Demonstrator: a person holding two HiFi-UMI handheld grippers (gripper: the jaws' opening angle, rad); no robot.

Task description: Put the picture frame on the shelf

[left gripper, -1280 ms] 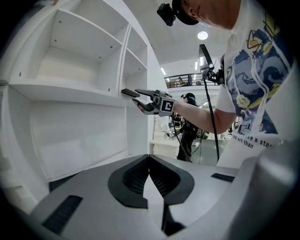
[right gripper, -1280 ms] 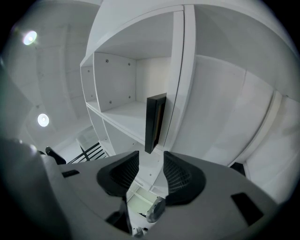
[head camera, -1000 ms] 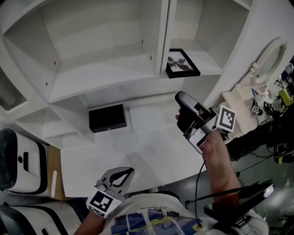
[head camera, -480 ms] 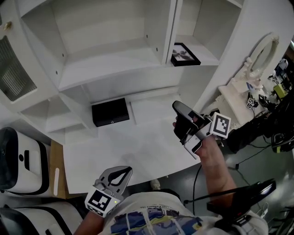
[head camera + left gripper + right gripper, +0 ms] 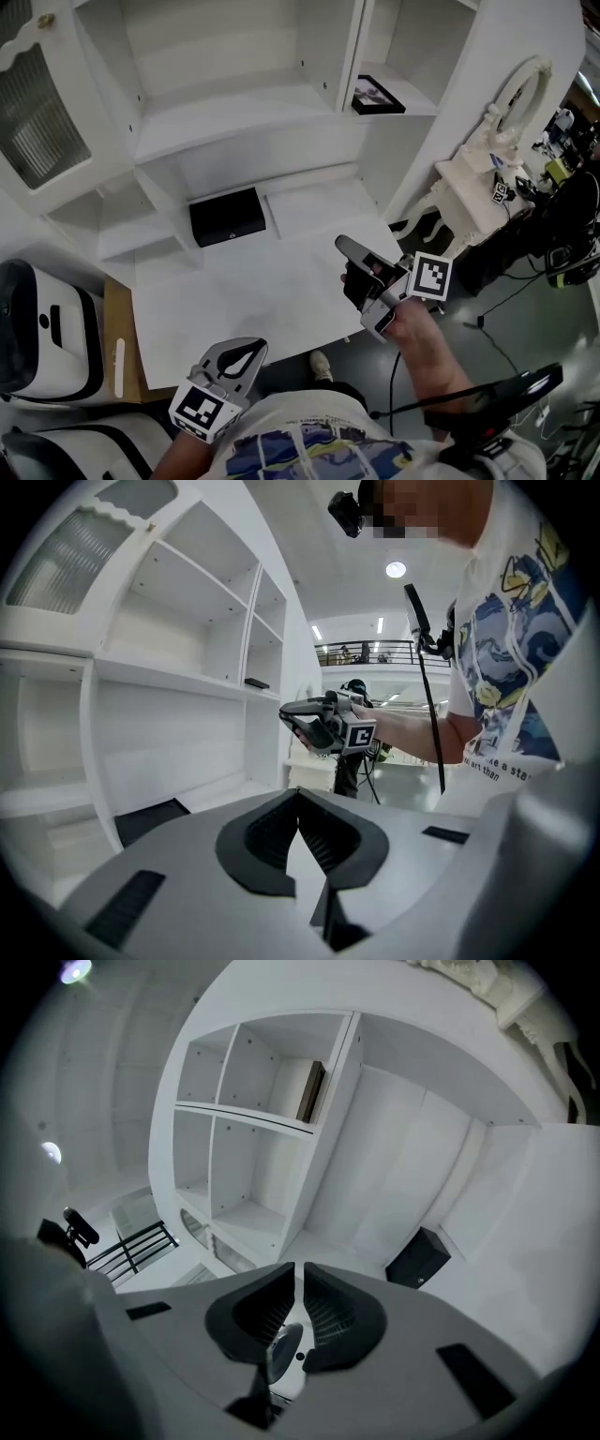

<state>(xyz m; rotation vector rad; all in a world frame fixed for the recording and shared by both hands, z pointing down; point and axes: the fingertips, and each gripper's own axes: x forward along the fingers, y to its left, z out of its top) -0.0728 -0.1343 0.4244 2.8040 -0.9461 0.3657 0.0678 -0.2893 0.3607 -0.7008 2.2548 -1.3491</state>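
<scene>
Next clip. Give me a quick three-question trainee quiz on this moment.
1. True or false: the frame lies on the desk.
2. What is between the left gripper's fingers? A) the frame B) the black box C) nothing
3. Where does the black box sit?
Key: 1. False: it is in the shelf's right compartment. 2. C: the fingers are together and empty. 3. At the back of the desk, under the shelf.
</scene>
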